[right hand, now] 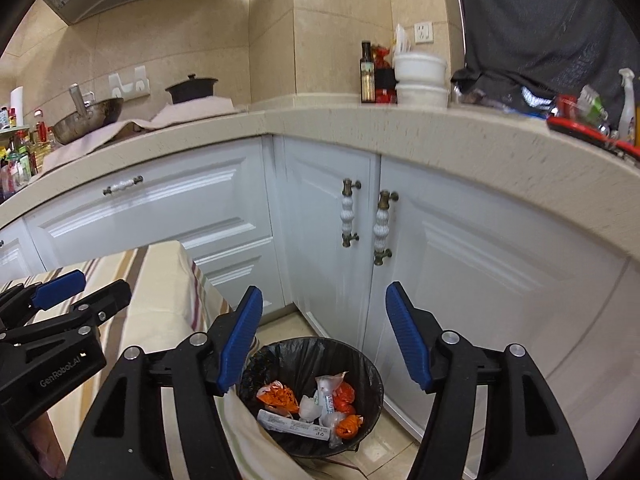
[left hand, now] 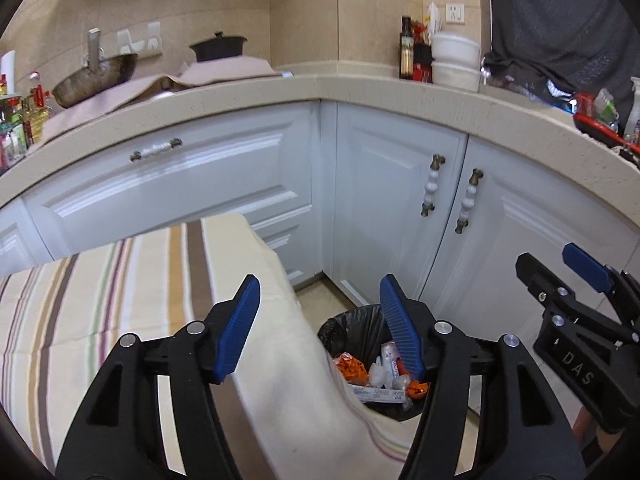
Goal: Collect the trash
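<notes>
A round bin with a black liner [right hand: 312,354] stands on the floor by the white cabinets. Orange and white wrappers and a long white packet [right hand: 304,400] lie inside it. My right gripper [right hand: 325,292] hovers above the bin, open, with nothing between its blue pads. My left gripper [left hand: 320,284] is also open and empty, above the corner of the striped tablecloth [left hand: 120,300], which hides part of the bin [left hand: 344,322] and its trash [left hand: 352,368]. Each gripper shows at the edge of the other's view: the right gripper [left hand: 556,268] and the left gripper [right hand: 88,292].
A beige L-shaped countertop [right hand: 400,128] runs over white cabinet doors [right hand: 328,240] close behind the bin. On it sit a wok [left hand: 96,80], a black pot [left hand: 218,46], a dark bottle [left hand: 406,48], stacked white containers [left hand: 456,60] and a red tray [left hand: 600,128]. Dark fabric [left hand: 560,20] hangs at the right.
</notes>
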Tool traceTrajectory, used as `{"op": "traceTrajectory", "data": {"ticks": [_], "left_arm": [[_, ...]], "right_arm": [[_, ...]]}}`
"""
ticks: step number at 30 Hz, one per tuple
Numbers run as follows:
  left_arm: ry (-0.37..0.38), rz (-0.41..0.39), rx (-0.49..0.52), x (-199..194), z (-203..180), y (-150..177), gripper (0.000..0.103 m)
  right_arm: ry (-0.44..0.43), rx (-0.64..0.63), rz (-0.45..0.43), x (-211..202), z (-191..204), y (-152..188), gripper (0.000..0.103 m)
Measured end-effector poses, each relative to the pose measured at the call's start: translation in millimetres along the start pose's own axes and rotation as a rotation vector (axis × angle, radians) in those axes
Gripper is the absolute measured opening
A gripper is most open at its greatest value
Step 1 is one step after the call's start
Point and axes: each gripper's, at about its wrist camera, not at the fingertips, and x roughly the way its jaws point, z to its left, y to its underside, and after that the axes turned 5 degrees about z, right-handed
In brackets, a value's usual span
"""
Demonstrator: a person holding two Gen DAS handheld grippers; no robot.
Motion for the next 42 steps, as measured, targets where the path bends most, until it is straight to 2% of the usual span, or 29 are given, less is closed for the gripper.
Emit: {"op": "traceTrajectory", "data": {"ticks": [2,9,11,17,28,42], "left_arm": [[-0.008,-0.022,0.008,-17,7,5,0.067],[-0.004,-0.053,-0.010,-59,26,14,0.068],[-0.006,-0.072,-0.005,-71,27,18,0.073],[0.009,-0.115,-0.004,-99,30,24,0.077],[0.033,-0.143,-0.004,-117,33,26,0.079],[0.046,-0.143,0.004,-121,31,26,0.079]], "right_arm": [[0.004,-0.005,-0.015,-15,3,1,0.065],[0.014,-0.015,-0.047,-58,13,7,0.068],[0.019,-0.021,-0.056,-70,15,9,0.068],[0.033,-0.022,-0.070,-96,20,15,0.070],[0.074,-0.016,-0.110,-122,23,16,0.072],[0.089,-0.007,-0.115,-128,20,19,0.072]]}}
